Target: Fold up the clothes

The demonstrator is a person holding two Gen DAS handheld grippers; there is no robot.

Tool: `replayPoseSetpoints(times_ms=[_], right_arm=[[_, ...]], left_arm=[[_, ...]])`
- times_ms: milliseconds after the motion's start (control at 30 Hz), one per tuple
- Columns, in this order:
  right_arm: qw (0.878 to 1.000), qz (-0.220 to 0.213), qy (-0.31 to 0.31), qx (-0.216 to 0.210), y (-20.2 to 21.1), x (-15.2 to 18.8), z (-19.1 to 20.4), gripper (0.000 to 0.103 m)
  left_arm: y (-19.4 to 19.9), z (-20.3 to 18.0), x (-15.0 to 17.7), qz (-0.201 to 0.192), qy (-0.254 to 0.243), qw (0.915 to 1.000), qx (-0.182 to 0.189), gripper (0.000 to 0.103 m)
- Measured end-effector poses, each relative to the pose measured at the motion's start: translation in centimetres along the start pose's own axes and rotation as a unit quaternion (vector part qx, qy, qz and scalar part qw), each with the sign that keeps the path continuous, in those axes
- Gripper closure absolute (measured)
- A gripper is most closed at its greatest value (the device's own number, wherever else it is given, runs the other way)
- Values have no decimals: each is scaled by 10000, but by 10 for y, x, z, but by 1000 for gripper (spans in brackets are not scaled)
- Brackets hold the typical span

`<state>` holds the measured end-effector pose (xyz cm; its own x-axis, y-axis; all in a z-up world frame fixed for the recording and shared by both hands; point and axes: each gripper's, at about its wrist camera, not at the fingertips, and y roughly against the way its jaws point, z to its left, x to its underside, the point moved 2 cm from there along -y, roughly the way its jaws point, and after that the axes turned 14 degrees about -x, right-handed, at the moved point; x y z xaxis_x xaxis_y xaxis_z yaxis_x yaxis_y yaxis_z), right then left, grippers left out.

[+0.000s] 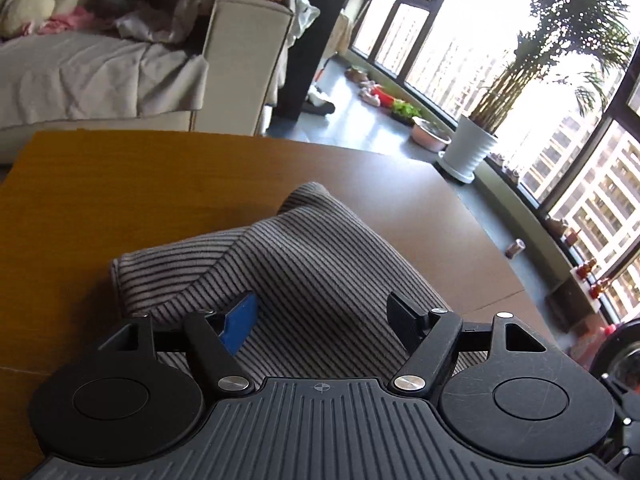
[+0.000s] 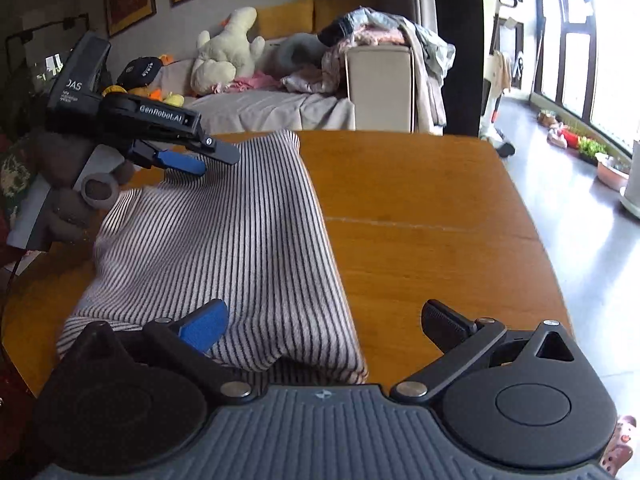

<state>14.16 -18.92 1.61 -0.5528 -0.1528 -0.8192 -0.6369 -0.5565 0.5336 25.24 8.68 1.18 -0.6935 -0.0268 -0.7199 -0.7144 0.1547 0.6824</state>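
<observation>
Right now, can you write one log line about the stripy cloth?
striped garment: folded on table | left gripper: open, over it | right gripper: open, at near edge

One striped garment (image 2: 224, 236), two claws (image 1: 322, 316) (image 2: 324, 326).

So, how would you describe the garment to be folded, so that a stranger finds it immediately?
Look at the wooden table in front of the sofa. On it lies the striped garment, grey with thin dark lines; it is the only cloth on the table.
</observation>
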Motion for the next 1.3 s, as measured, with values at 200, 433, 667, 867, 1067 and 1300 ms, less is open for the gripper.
replayPoseSetpoints(times_ms=[200, 433, 667, 867, 1067, 1300], right_arm=[[9979, 202, 301, 538, -28, -14, -9, 0], [9958, 400, 14, 819, -41, 2, -5, 0], [9935, 281, -813, 740, -37, 8, -12, 0], [9936, 242, -867, 689, -33, 10, -13, 0], [9937, 228, -839, 707, -32, 11, -12, 0], [9905, 151, -859, 1060, -29, 15, -2, 0]], left_arm=[[17, -54, -11, -453, -349, 9973, 452, 29], [-72, -66, -9, 527, -163, 9964, 645, 24], [-52, -66, 6, 414, -322, 9977, 430, 23], [5, -53, 49, 213, -500, 9978, 371, 18], [61, -40, 92, 11, -677, 9972, 311, 25], [84, -25, 121, -118, -608, 9980, 161, 32]])
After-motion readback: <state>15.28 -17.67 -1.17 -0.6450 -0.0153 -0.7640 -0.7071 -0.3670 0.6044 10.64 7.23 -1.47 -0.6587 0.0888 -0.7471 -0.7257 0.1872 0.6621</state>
